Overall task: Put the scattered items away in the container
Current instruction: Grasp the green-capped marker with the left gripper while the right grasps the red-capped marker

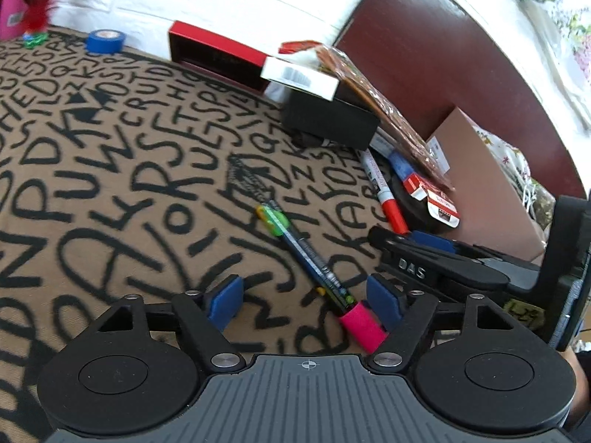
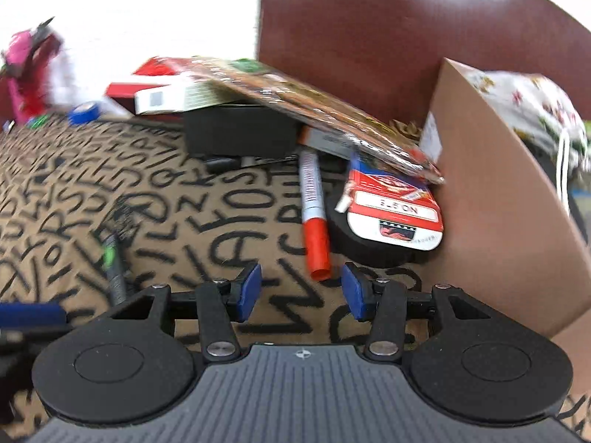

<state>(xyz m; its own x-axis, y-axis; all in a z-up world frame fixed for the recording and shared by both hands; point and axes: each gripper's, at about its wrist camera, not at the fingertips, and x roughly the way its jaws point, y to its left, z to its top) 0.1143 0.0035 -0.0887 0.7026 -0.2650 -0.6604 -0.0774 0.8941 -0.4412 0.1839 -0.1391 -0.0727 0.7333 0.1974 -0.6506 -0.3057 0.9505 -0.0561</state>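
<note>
A pen with a pink cap [image 1: 360,326] and a green clip lies on the letter-printed cloth [image 1: 110,192]. It sits between the pads of my left gripper [image 1: 304,299], close to the right pad, and the jaws stand wide apart. A white marker with a red cap [image 2: 314,217] lies just ahead of my right gripper [image 2: 301,291]. The cap end reaches between the blue pads without touching them, so this gripper is open. The cardboard box [image 2: 498,203] stands right beside the right gripper. In the left wrist view the right gripper's black fingers [image 1: 424,254] sit near the marker [image 1: 388,199].
A red-and-white card pack [image 2: 395,214] lies on a black round thing beside the box. Behind are a black box [image 2: 240,133], a white box, a shiny snack packet [image 2: 332,110] and a red box [image 1: 214,55]. A blue tape roll [image 1: 105,40] sits far left. A dark red board [image 2: 369,37] rises behind.
</note>
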